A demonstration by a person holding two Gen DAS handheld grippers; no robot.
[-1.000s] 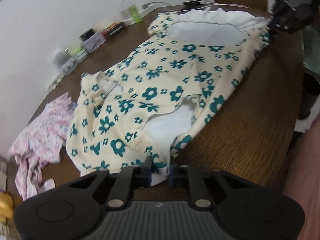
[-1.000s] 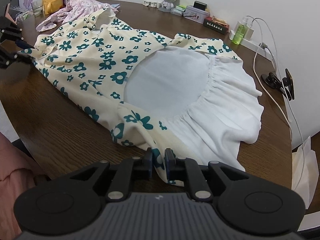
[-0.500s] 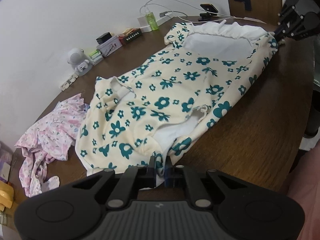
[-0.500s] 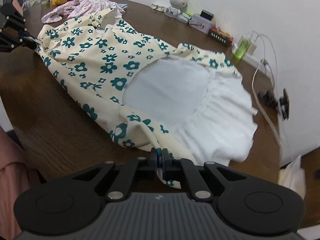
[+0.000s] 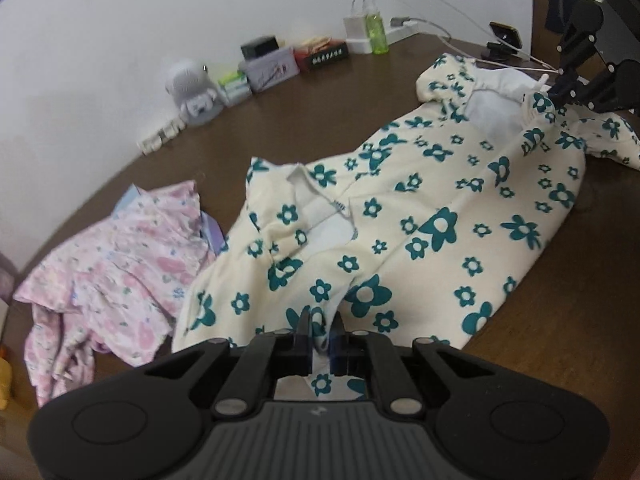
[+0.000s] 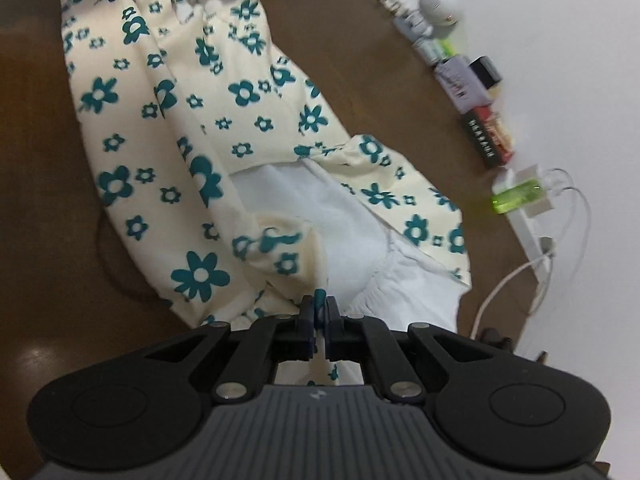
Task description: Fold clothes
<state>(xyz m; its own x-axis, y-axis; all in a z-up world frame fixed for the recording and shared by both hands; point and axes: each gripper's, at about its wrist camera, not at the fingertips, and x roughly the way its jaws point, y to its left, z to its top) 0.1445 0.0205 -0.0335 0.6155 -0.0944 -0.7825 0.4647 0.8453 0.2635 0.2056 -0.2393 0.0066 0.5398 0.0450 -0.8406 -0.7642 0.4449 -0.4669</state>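
Two grippers are pinching the cream floral garment [image 5: 440,216] lying on a dark wood-grain table [image 5: 568,312] by a white wall: left gripper [image 5: 320,330] and right gripper [image 6: 319,312] each clamping a soft edge. Its white lining [image 6: 344,216] is showing, and a crumpled pink garment [image 5: 116,264] is sitting alongside.

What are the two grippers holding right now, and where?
Both grip the cream cotton dress with teal flowers: left gripper and right gripper at opposite edges.
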